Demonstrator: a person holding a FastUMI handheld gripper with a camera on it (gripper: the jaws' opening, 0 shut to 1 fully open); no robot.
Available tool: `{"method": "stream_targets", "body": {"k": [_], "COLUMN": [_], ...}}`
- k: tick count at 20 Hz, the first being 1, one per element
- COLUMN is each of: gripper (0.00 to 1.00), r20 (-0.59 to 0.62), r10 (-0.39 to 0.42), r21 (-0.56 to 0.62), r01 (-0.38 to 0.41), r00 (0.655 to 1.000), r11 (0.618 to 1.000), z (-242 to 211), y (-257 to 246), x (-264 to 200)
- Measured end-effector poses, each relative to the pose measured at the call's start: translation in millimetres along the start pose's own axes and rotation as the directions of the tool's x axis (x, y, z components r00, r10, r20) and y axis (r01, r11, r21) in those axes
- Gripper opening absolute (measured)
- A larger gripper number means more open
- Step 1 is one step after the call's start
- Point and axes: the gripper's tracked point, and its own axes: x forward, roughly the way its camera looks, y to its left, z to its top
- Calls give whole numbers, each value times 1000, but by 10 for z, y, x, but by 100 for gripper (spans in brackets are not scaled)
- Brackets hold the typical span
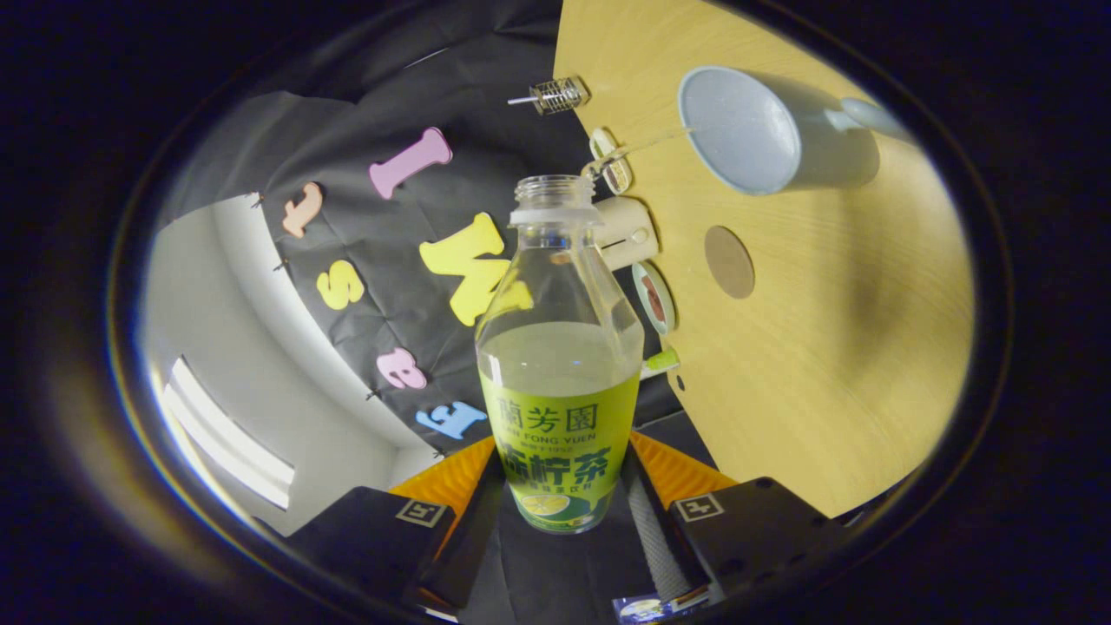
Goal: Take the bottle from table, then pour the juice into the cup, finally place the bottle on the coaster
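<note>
Bottle (560, 365), uncapped and part full of pale juice, sits clamped between the fingers of the gripper (562, 512), lifted off the table (833, 365). Farther right lie the round coaster (729, 261), then the cup (764, 130).

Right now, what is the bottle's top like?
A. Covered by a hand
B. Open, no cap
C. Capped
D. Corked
B: the bottle, gripped between the gripper fingers, shows a bare threaded neck with no cap, and juice fills its lower part.
</note>
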Motion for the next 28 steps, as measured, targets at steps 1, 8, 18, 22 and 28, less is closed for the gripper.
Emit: {"method": "stream_targets", "body": {"k": [1,8,18,22,28], "gripper": [80,80,80,80,80], "r20": [-3,5,23,15,11], "r10": [5,43,101,112,127], "r21": [3,41,93,112,138], "r01": [-5,-43,-103,-113,-128], "r00": [1000,999,995,994,992], "r11": [1000,998,990,987,982], "z": [-13,-26,18,8,-3], "y": [1,102,187,226,292], "x": [-4,36,40,68,83]}}
